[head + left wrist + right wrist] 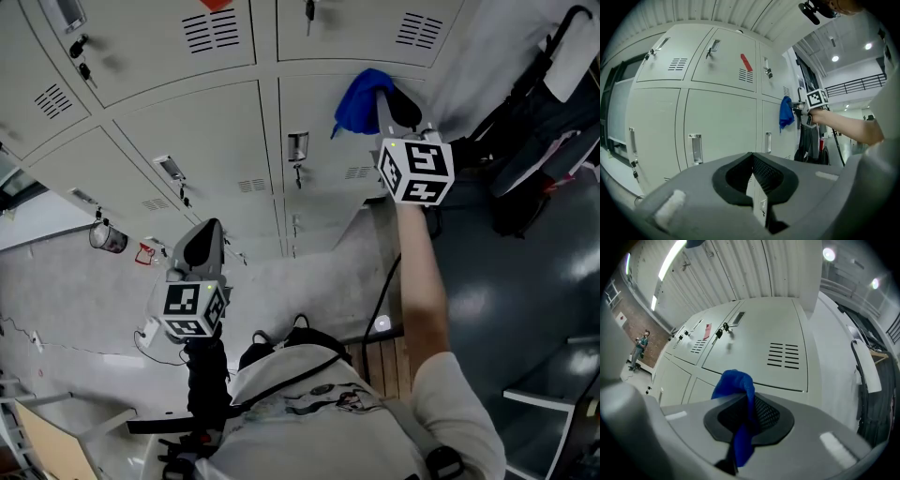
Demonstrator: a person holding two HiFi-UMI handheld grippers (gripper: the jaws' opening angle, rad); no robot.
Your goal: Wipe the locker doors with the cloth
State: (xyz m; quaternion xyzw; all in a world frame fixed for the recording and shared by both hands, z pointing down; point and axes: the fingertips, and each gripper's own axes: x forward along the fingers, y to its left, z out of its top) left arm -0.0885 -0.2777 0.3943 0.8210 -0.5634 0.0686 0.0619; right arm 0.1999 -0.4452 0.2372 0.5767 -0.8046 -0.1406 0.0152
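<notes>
The right hand-held gripper (750, 414) clamps the blue cloth (734, 382) close by a locker door (754, 345), the left hand-held gripper (752, 174) hangs closed and empty, and flat, overlapping strokes should wipe best.

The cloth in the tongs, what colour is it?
The cloth is bright blue all over; the right gripper view shows it best.

Lockers (202, 131) ahead, cloth (361, 98) between the right gripper's (392, 105) jaws, up by a door and perhaps touching it, left gripper (201, 246) lower and to the left, apart from the doors, bags (530, 141) right of the lockers.
</notes>
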